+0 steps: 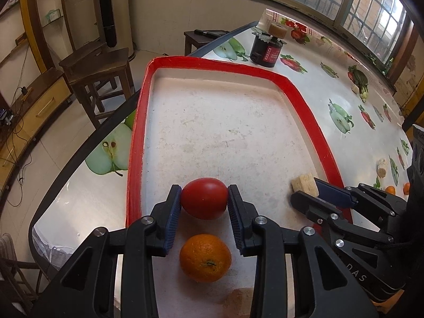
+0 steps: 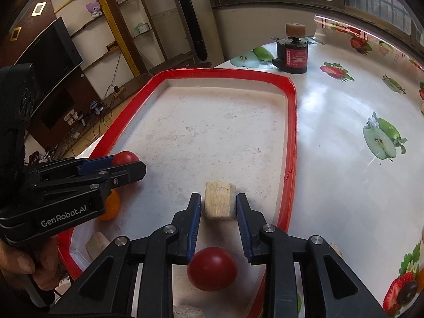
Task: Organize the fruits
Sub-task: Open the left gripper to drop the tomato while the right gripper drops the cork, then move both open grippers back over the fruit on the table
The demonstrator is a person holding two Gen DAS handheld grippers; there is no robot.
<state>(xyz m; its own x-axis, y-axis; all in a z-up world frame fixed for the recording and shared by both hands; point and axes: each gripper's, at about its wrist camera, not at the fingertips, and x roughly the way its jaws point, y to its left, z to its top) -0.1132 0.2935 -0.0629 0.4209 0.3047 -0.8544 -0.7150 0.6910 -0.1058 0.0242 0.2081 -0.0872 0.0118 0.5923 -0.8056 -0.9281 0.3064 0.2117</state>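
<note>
My left gripper [image 1: 204,198] is shut on a red tomato [image 1: 204,198] just above the floor of a red-rimmed white tray [image 1: 137,122]; it also shows in the right wrist view [image 2: 127,163]. An orange [image 1: 205,257] lies in the tray under the left gripper. My right gripper [image 2: 218,205] is shut on a pale tan block [image 2: 219,200] over the tray's right side; it also shows in the left wrist view [image 1: 310,189]. A second red tomato [image 2: 212,269] lies in the tray below the right gripper.
A black cylinder device [image 1: 266,50] stands on the fruit-print tablecloth [image 2: 344,159] beyond the tray. Two small oranges [image 1: 397,189] and a tan piece [image 1: 381,168] lie on the table at right. Another tan piece [image 2: 96,242] lies in the tray's near left corner. A wooden stool [image 1: 100,66] stands beside the table.
</note>
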